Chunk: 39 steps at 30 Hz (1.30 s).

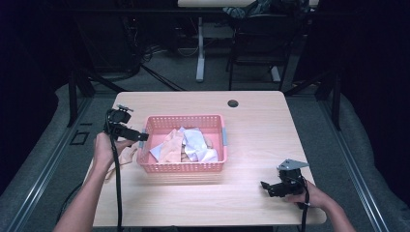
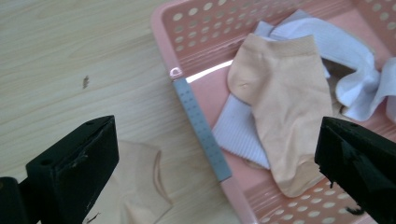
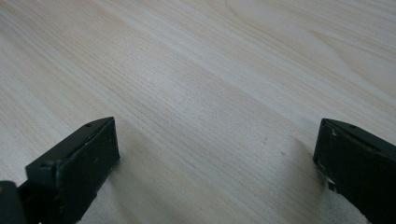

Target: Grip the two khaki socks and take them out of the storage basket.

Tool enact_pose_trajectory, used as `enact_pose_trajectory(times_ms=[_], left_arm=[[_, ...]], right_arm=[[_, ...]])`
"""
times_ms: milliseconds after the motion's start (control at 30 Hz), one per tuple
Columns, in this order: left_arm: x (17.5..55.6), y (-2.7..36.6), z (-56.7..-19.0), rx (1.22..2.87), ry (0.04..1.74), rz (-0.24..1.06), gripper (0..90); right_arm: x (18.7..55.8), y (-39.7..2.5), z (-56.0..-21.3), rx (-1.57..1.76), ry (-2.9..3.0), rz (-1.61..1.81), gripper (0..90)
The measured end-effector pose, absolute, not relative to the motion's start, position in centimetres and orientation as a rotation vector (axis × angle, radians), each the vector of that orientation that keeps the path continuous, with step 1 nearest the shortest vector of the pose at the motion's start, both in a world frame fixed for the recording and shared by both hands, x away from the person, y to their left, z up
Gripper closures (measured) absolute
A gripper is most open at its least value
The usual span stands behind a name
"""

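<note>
Left gripper (image 1: 143, 137): held apart at basket (image 1: 183, 167) rim, left of centre
Right gripper (image 1: 263, 184): held apart, lower right
Peach sock (image 2: 285, 107): laid in basket

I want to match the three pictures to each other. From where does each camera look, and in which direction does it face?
High view: above the person's side, facing forward and down on the table; shows both forearms, left gripper, right gripper.
Left gripper view: rides the left gripper, between its open jaws, facing the pink basket, peach sock, another sock on the table.
Right gripper view: rides the right gripper, facing bare tabletop between open jaws.
Shared: basket and peach sock, in high and left gripper views.
</note>
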<state>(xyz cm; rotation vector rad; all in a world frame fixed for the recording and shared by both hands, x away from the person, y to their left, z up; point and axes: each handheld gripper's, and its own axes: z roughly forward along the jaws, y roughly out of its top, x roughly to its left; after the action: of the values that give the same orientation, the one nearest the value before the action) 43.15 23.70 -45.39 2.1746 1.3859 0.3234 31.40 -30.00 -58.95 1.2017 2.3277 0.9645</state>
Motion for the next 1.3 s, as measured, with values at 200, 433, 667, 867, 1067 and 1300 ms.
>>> enact_pose_trajectory(times_ms=[200,433,667,867,1067,1300], left_arm=[[43.9,21.7,-46.1,2.209,1.324,0.282,0.0],[44.9,19.2,-47.4,2.241,1.290,0.227,0.0],[45.8,17.3,-49.4,2.282,1.267,0.152,4.3],[46.4,16.0,-50.6,2.307,1.262,0.130,13.5],[47.1,15.4,-51.8,2.349,1.289,0.121,18.7],[47.4,15.5,-52.6,2.380,1.351,0.116,38.4]], right_arm=[[31.4,-30.0,-58.9,1.200,2.329,0.965,0.0],[31.4,-30.0,-58.9,1.199,2.329,0.965,0.0],[31.4,-30.0,-58.9,1.199,2.329,0.965,0.0],[31.4,-30.0,-58.9,1.199,2.329,0.966,0.0],[31.4,-30.0,-58.9,1.198,2.329,0.965,0.0],[31.4,-30.0,-58.9,1.199,2.329,0.966,0.0]])
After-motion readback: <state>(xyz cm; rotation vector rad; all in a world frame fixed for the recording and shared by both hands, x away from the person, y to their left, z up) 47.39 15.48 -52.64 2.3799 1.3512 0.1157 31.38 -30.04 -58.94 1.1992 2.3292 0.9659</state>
